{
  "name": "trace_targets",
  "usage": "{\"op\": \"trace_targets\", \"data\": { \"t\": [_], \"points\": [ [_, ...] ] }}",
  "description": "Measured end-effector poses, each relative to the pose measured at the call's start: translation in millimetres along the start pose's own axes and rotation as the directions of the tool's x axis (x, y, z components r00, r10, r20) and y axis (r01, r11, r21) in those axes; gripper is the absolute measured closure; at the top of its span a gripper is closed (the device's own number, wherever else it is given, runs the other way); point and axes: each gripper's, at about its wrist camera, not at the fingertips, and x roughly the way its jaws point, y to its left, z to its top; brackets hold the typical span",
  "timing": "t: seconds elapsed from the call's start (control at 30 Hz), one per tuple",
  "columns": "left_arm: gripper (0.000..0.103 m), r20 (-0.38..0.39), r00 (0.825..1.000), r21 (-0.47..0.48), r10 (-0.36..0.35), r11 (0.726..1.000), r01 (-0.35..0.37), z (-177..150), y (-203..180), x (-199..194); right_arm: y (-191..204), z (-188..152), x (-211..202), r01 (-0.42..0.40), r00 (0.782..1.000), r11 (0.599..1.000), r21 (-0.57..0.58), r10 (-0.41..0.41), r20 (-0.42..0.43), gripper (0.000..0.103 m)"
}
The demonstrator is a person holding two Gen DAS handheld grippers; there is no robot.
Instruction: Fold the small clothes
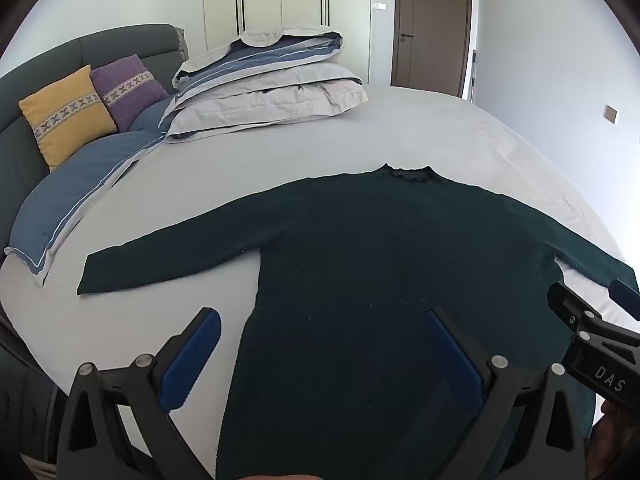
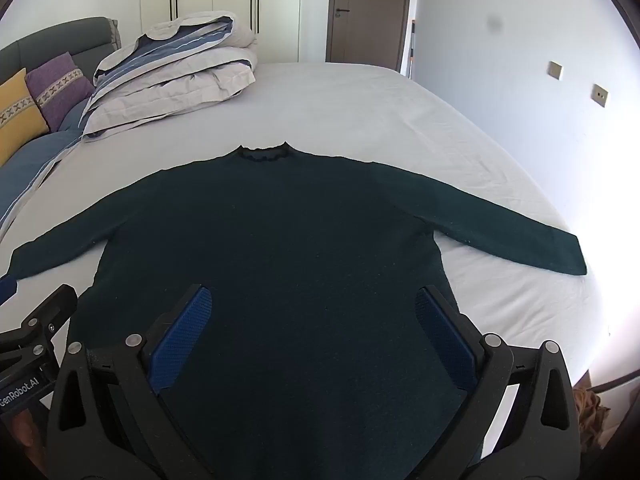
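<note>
A dark green long-sleeved sweater lies flat on the pale bed sheet, collar away from me and both sleeves spread outward. My left gripper hovers open above the sweater's lower left part, one blue pad over bare sheet, the other over the fabric. My right gripper is open above the lower body of the sweater, nothing between its pads. Each gripper shows at the edge of the other's view: the right gripper and the left gripper.
A folded duvet is stacked at the far left of the bed. Yellow and purple cushions lean on the grey headboard. The bed's right edge drops near a white wall; a brown door stands behind.
</note>
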Motion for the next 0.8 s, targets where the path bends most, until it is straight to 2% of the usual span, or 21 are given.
{"op": "trace_targets", "data": {
  "t": [0.8],
  "points": [
    [0.0,-0.001,1.0,-0.009,-0.008,1.0,0.008,-4.8,-1.0,4.0,3.2,-0.4,-4.0,0.001,1.0,1.0,0.001,-0.001,-0.001,0.0]
  ]
}}
